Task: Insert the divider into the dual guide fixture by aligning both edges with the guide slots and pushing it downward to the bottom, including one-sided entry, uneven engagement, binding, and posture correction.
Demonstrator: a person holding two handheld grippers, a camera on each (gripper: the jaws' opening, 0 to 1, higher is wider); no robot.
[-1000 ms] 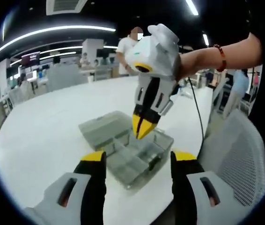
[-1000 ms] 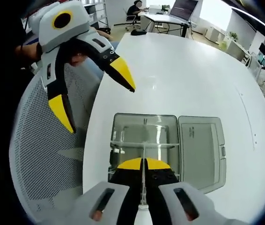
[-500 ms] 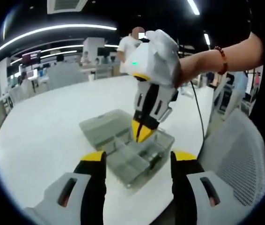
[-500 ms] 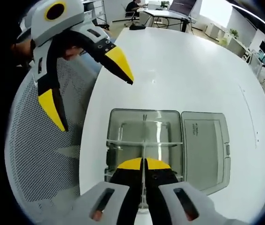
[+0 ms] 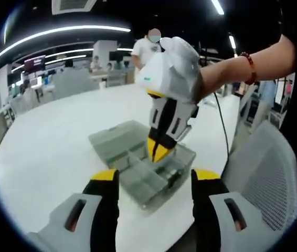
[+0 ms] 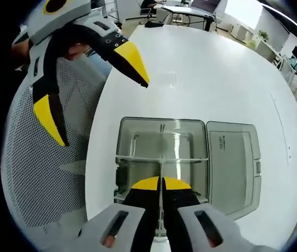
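A clear plastic box with guide slots [image 5: 138, 181] lies open on the white table, its lid [image 5: 109, 139] folded flat beside it. My right gripper [image 5: 158, 153], held by a hand, points down into the box and is shut on a thin clear divider. In the right gripper view the divider [image 6: 160, 169] shows edge-on between the shut yellow tips of the right gripper [image 6: 160, 184], reaching down to a cross partition [image 6: 138, 159] in the box [image 6: 161, 122]. My left gripper [image 5: 155, 177] is open, short of the box; it hangs empty over the table edge as the left gripper [image 6: 92, 93].
A white mesh chair [image 5: 272, 173] stands at the table's edge, right by the box; its mesh [image 6: 43, 173] lies under the left gripper. The lid [image 6: 232, 168] lies to the box's right. The white table [image 6: 216, 73] stretches beyond. A person [image 5: 146, 50] and desks are far behind.
The right gripper has come down a little with the divider, deeper into the box. The left gripper stays open and has hardly moved.
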